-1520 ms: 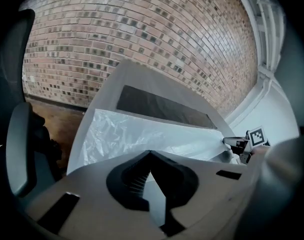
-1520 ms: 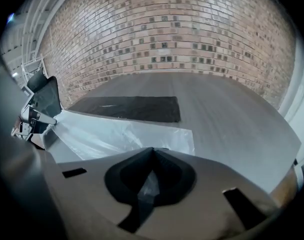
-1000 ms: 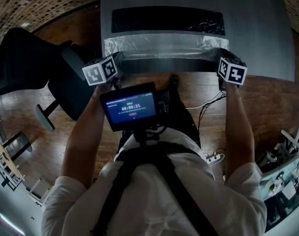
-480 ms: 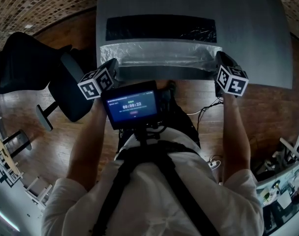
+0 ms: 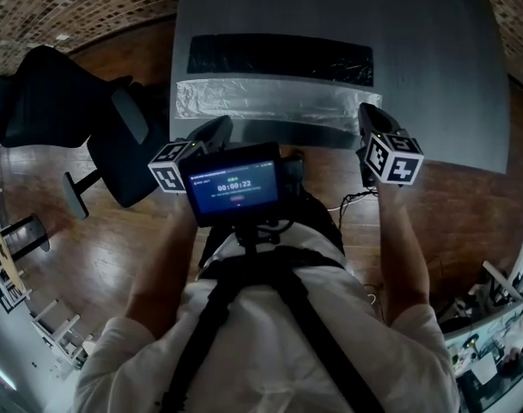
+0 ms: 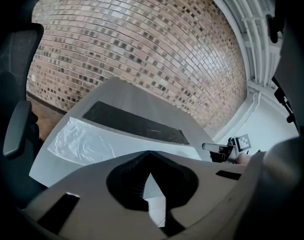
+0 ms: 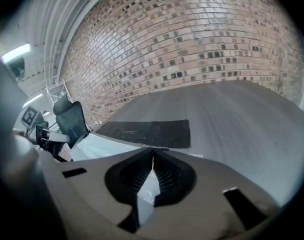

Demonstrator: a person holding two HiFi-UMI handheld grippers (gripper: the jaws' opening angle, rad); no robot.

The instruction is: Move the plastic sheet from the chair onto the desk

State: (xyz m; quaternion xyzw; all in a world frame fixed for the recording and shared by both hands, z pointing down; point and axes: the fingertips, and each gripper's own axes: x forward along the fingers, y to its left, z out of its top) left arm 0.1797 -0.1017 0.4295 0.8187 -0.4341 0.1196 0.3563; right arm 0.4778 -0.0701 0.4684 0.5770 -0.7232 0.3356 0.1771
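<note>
Left gripper: my left gripper (image 6: 151, 154) has its jaws pressed together. The tips sit at the front edge of the desk (image 5: 433, 76), right at the near edge of the plastic sheet (image 5: 270, 100). A pale sliver shows in the gap under the tips, and I cannot tell whether any film is nipped there.
Right gripper: my right gripper (image 7: 153, 153) is closed the same way, tips by the sheet's right end, over the desk's front right part. Crinkled film shows through the gap, but I cannot say whether it is pinched or only seen past the jaws.
Where the sheet is: it lies flat on the desk along the front edge. None of it is on the chair (image 5: 46, 101), which stands off the desk's left side. I judge the move all but done.
Direction: its long axis runs left to right, parallel to the desk's front edge and to the dark mat (image 5: 279, 58) just behind it. The short ends face the desk's left and right sides.
Handling: I expect thin, light, limp film that is slippery and quick to crumple or slide on the smooth desk top. It has no stiffness to push against.
Where to hold: the two short ends or near corners, one per gripper, held apart so the sheet lies spread.
Beyond the desk: brick wall (image 6: 142, 49).
</note>
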